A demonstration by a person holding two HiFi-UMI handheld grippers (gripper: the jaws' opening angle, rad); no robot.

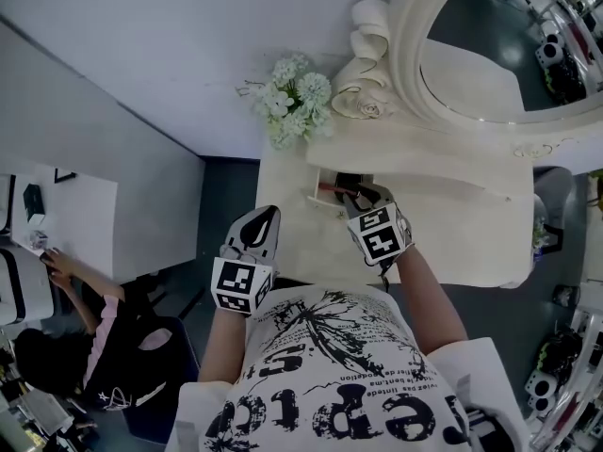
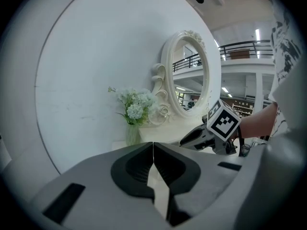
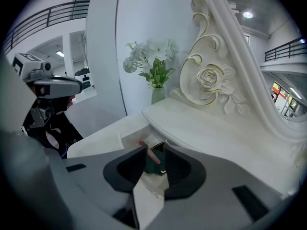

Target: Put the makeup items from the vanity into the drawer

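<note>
The cream vanity (image 1: 452, 217) has a small drawer (image 1: 318, 192) pulled open at its left front. My right gripper (image 1: 358, 196) reaches down into that drawer. In the right gripper view its jaws (image 3: 155, 151) stand apart; a dark green makeup item (image 3: 155, 166) and a pink stick (image 3: 153, 154) lie in the drawer (image 3: 125, 142) just between and beyond the tips, and the pads do not press on them. My left gripper (image 1: 266, 218) hovers left of the drawer, off the vanity's front edge. It is shut (image 2: 153, 153) with nothing in it.
A vase of white flowers (image 1: 294, 100) stands at the vanity's back left. The ornate oval mirror (image 1: 490, 50) rises behind the top. A person sits at a white desk (image 1: 66, 210) far left. Dark floor runs between desk and vanity.
</note>
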